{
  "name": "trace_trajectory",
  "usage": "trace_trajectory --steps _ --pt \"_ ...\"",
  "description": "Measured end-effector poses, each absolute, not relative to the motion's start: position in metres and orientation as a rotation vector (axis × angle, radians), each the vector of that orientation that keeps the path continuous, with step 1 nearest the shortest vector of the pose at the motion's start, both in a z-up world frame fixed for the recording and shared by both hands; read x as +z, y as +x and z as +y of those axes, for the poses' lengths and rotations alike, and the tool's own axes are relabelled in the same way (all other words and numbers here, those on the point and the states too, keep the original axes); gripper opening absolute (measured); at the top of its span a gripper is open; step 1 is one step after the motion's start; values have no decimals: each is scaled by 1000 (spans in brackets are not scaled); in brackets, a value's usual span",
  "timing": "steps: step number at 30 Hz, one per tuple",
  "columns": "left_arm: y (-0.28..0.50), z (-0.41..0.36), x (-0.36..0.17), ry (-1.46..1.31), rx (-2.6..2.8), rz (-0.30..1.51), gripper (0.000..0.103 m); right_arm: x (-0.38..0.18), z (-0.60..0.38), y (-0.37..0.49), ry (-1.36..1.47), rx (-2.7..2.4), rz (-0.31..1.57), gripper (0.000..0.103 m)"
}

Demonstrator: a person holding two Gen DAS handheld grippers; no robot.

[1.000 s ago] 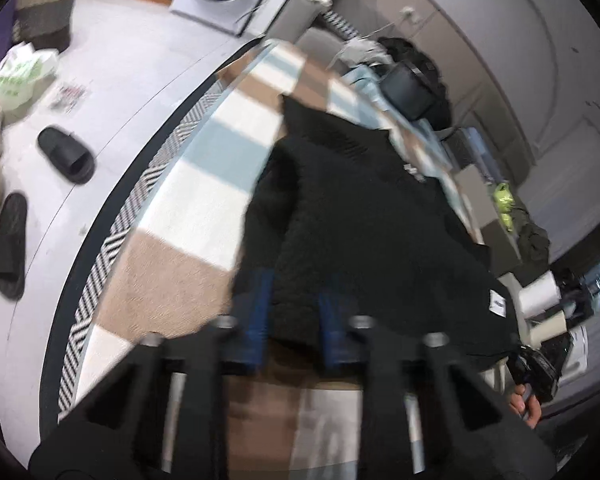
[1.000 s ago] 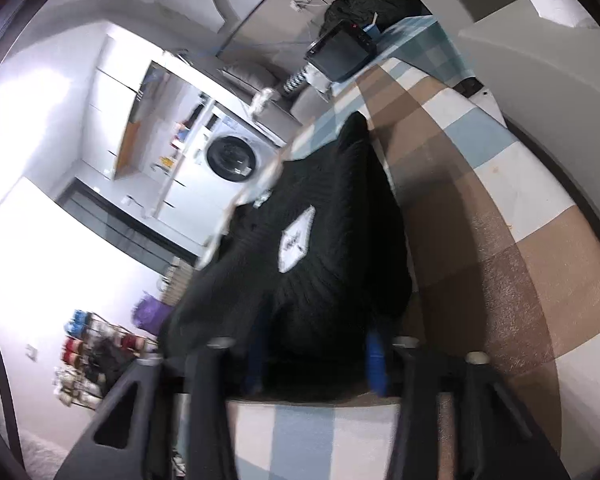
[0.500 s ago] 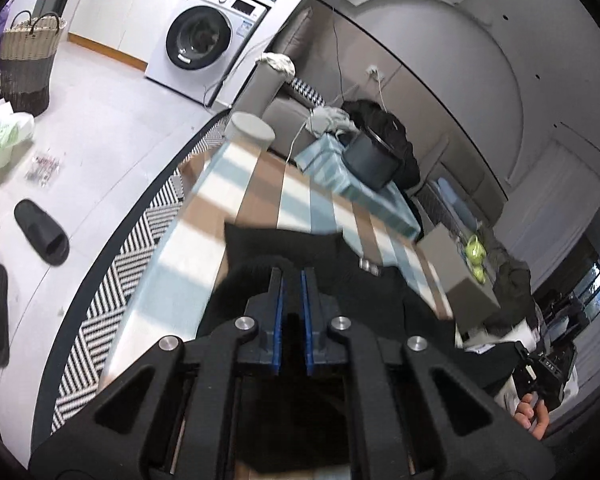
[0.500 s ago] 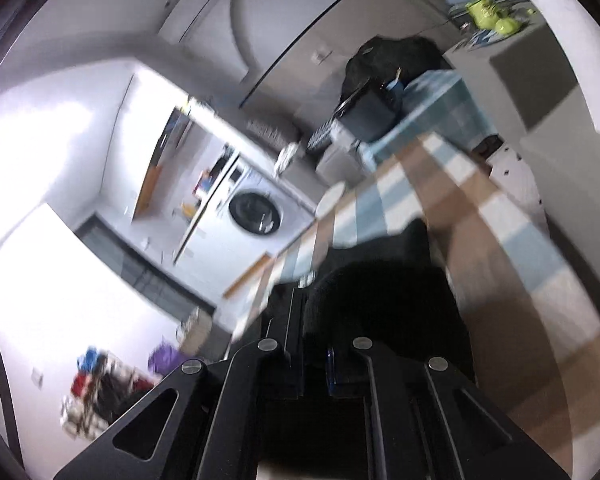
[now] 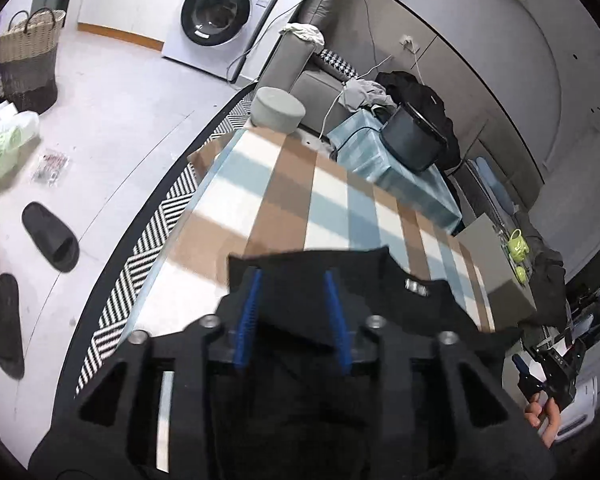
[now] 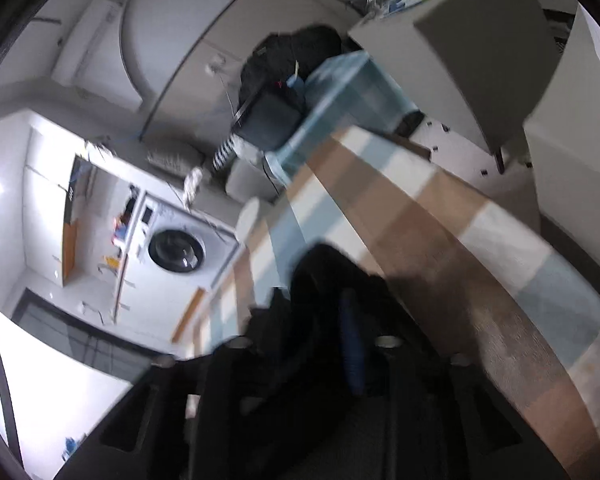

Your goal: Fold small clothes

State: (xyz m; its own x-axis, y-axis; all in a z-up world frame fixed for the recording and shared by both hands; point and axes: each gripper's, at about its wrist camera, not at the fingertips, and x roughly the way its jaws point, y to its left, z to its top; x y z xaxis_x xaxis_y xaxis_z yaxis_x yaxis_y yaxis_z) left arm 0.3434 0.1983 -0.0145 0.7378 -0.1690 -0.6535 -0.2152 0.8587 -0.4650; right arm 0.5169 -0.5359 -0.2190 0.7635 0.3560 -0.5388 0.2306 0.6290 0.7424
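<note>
Both wrist views look steeply down, close over the checked table (image 5: 284,184) and share the washing machine (image 5: 216,20).

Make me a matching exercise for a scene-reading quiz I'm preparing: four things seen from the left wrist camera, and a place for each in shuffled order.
Things:
1. black garment
2. washing machine
3. black slippers
4. woven basket

Places:
A. on the bare floor, left of the rug
B. on the checked blanket
C. against the far wall
D. far left, on the floor

Pairs: 1-B, 2-C, 3-A, 4-D
</note>
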Motion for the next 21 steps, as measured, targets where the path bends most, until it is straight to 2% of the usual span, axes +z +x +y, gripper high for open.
trace_trajectory --steps 2,5,7,18,19,21 --pt "321 194 -24 -535 40 749 47 -221 -537 503 861 89 751 44" --pt "293 188 -32 -512 39 764 51 -225 -541 476 796 97 793 44" --pt "269 181 -41 -482 46 787 51 -228 -537 455 727 102 827 53" --pt "196 151 -99 -439 64 956 51 -260 -517 379 548 187 952 57" --pt "194 150 -101 -441 66 955 51 -263 -515 378 542 190 956 57" --pt "192 148 -105 -458 66 938 32 -263 -508 377 512 187 937 57"
